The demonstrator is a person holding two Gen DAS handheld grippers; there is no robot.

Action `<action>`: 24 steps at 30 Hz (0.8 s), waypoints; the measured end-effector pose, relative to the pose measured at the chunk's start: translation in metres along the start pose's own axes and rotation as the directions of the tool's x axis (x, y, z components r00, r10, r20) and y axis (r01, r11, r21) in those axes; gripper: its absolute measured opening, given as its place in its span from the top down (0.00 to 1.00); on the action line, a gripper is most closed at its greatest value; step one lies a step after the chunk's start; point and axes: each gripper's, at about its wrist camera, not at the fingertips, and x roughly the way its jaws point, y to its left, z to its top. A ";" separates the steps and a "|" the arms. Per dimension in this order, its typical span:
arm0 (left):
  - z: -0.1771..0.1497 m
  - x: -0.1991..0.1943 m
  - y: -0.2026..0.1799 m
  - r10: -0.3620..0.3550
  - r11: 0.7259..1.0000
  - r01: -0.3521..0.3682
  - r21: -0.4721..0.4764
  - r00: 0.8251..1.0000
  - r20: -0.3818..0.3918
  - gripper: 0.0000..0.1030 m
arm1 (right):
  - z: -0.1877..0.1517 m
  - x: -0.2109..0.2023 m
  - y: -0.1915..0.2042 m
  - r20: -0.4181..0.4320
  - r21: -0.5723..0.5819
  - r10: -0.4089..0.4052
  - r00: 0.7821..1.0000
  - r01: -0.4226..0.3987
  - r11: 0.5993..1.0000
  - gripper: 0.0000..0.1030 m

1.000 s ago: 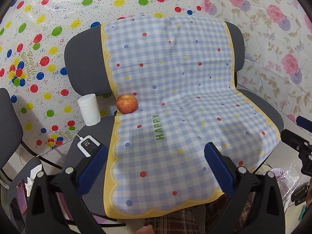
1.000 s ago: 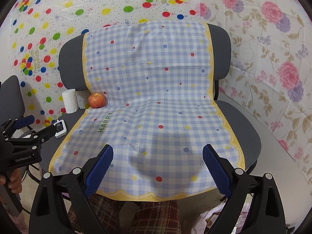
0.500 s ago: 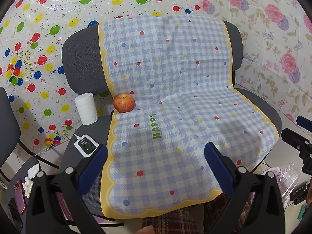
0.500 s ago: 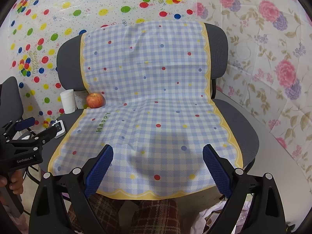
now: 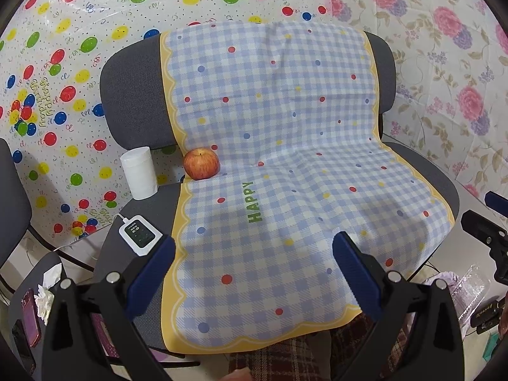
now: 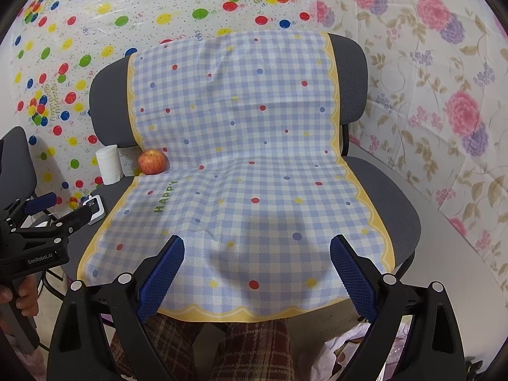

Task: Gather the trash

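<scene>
Both tongs, left (image 5: 254,263) and right (image 6: 257,266), gape wide and empty above the blue gingham cloth (image 5: 285,158) draping the grey chair (image 5: 133,95); a red apple (image 5: 201,163) sits at its back left corner beside a white paper roll (image 5: 139,172).

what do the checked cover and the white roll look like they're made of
Cover: probably thin plastic or coated sheet, matte, since it drapes in soft, smooth folds over the chair. Roll: likely tissue paper, matte white and soft-edged.
</scene>
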 end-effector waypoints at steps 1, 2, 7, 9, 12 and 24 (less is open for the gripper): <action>-0.001 0.000 0.000 0.001 1.000 -0.001 -0.001 1.000 -0.001 0.06 | 0.000 0.000 0.000 0.000 0.000 0.000 1.000 0.000 1.000 0.10; -0.001 0.001 0.000 0.000 1.000 0.000 -0.002 1.000 -0.003 0.06 | 0.000 -0.001 -0.001 0.000 0.001 -0.001 1.000 0.001 1.000 0.10; -0.001 0.001 0.000 -0.002 1.000 0.002 -0.005 1.000 -0.005 0.06 | 0.000 -0.002 -0.001 0.004 0.001 0.000 1.000 0.000 1.000 0.10; 0.000 0.002 0.000 -0.002 1.000 0.002 -0.003 1.000 -0.004 0.06 | -0.001 -0.002 -0.001 0.005 0.002 -0.001 1.000 0.001 1.000 0.10; -0.001 0.001 -0.001 -0.003 1.000 0.003 -0.002 1.000 0.000 0.06 | -0.001 -0.003 -0.001 0.004 0.002 -0.001 1.000 0.001 1.000 0.10; -0.001 0.000 -0.001 -0.004 1.000 0.004 -0.002 1.000 0.000 0.06 | -0.002 -0.004 -0.002 0.003 0.001 0.000 1.000 0.000 1.000 0.10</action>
